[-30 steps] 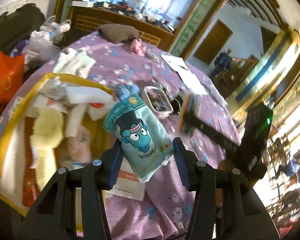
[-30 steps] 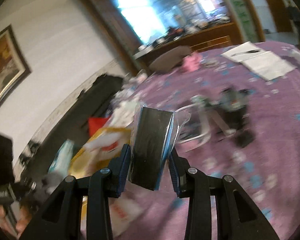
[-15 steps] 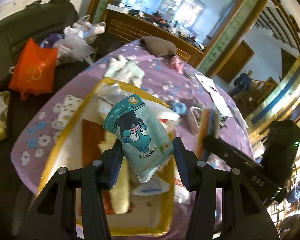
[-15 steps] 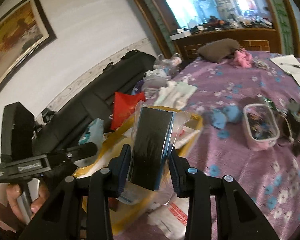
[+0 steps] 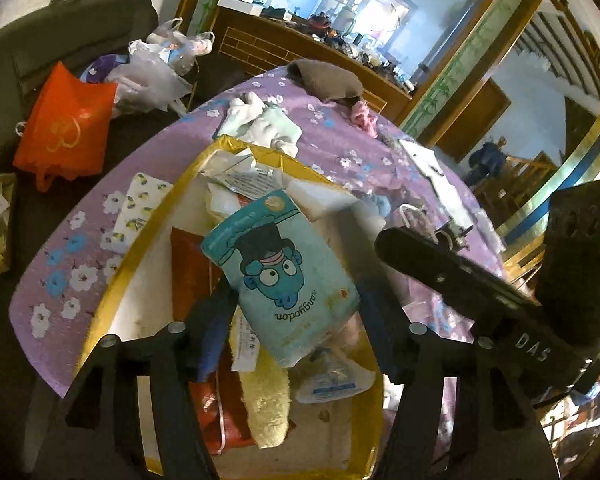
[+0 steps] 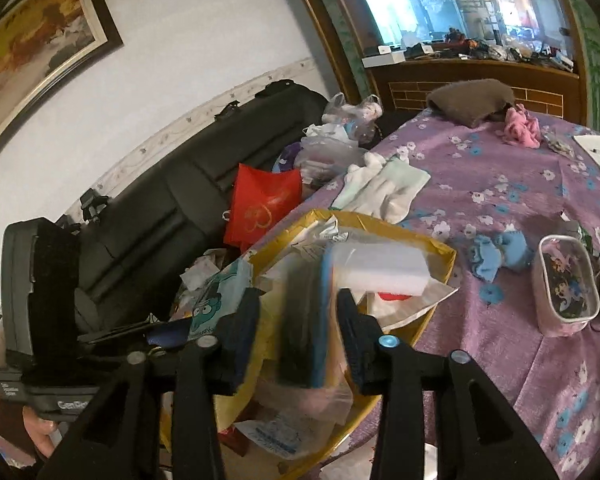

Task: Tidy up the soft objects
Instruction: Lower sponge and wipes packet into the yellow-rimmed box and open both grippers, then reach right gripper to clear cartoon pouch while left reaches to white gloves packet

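Observation:
A teal pack with a blue cartoon face (image 5: 284,276) hangs between the fingers of my left gripper (image 5: 294,304), whose jaws are opening; a slight gap shows at each pad. A black pack in clear wrap with a blue edge (image 6: 304,320), blurred, sits loose between the fingers of my right gripper (image 6: 298,308), which is also opening, and space shows on both sides of it. Both grippers hover over a yellow-rimmed box (image 5: 140,248) (image 6: 440,252) holding several soft things. The right gripper (image 5: 460,280) shows in the left wrist view, the left gripper (image 6: 40,300) in the right wrist view.
The box stands on a table with a purple flowered cloth (image 6: 500,184). On the cloth lie white fabric (image 6: 384,184), a brown cloth (image 6: 468,100), a pink cloth (image 6: 520,124), blue socks (image 6: 500,252) and a pink pouch (image 6: 564,292). An orange bag (image 5: 68,120) leans on a dark sofa (image 6: 172,200).
Both grippers have swung left from the open table to above the box. Their jaws have spread, and the two packs now sit loose between the fingers.

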### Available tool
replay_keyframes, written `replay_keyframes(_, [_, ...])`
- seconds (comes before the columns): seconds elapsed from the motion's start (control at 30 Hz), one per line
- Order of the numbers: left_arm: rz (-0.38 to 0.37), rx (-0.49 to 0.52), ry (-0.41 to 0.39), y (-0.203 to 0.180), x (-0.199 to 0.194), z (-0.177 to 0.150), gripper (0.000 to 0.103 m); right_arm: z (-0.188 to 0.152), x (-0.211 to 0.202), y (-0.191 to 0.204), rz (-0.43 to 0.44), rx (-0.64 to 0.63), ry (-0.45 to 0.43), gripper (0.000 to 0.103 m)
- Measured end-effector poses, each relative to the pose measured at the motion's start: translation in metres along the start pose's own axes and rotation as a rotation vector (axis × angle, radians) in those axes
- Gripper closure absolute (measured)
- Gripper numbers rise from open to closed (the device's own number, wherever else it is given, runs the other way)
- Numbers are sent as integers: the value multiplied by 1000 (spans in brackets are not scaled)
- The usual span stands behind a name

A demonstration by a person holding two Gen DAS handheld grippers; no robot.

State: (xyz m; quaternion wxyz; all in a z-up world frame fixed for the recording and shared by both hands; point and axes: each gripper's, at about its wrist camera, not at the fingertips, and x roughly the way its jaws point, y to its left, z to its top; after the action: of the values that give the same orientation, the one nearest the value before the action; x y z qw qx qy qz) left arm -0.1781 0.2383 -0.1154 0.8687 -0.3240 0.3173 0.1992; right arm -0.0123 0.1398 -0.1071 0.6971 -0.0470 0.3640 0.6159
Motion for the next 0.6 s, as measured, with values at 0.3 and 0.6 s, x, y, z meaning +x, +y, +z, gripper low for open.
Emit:
replay_keyframes(0.3, [-78,-113,-184,3,-35,-3,36,-2,-28,-17,20,41,-55,44])
replay_keyframes(0.6, [-52,78,-327,-57,-48,-17,23,-12,-70,-80,-40,125,-94,41])
